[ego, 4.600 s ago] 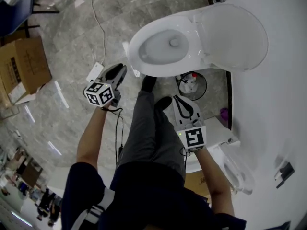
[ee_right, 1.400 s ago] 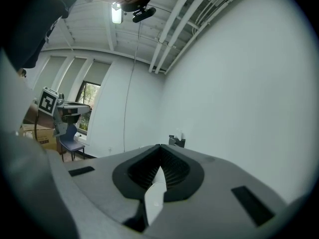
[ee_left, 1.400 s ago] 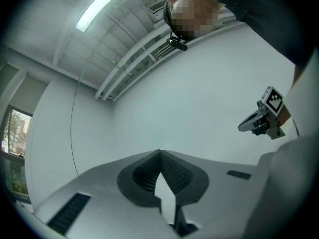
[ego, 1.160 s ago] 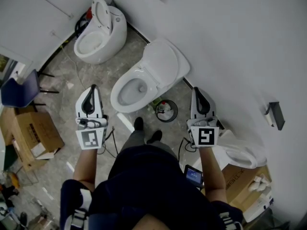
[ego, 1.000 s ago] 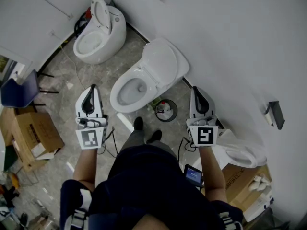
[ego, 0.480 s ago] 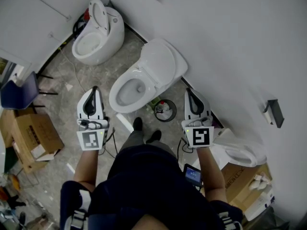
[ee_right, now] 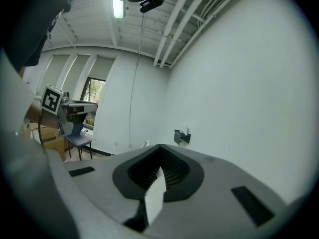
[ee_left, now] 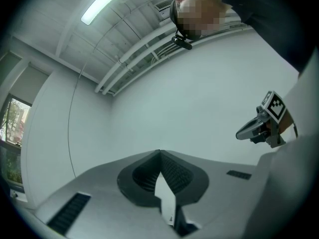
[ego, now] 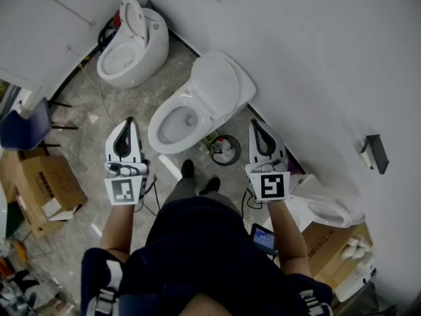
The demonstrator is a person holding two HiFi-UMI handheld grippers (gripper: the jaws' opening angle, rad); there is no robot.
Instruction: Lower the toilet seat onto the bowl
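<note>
Grey two-jaw L gripper point(ego: 127, 121) & R gripper point(ego: 254, 124): jaws pressed together, nothing pinched, touching nothing. White oval toilet seat point(ego: 217, 84) is tipped up off the white ceramic bowl point(ego: 155, 137), ahead between both grippers.

Toilets: two, namely centre toilet point(ego: 214, 91) and far toilet point(ego: 125, 48). Grippers: two, namely left gripper point(ego: 128, 121) and right gripper point(ego: 254, 124). Waste bin point(ego: 225, 151): one. Chair point(ego: 26, 125): one.

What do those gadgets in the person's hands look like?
The left gripper and right gripper are pale grey shells with black ribbed insets, tapering to a point. Each carries a white cube with black square markers, and black cables trail off. The sleeves are short and dark.
</note>
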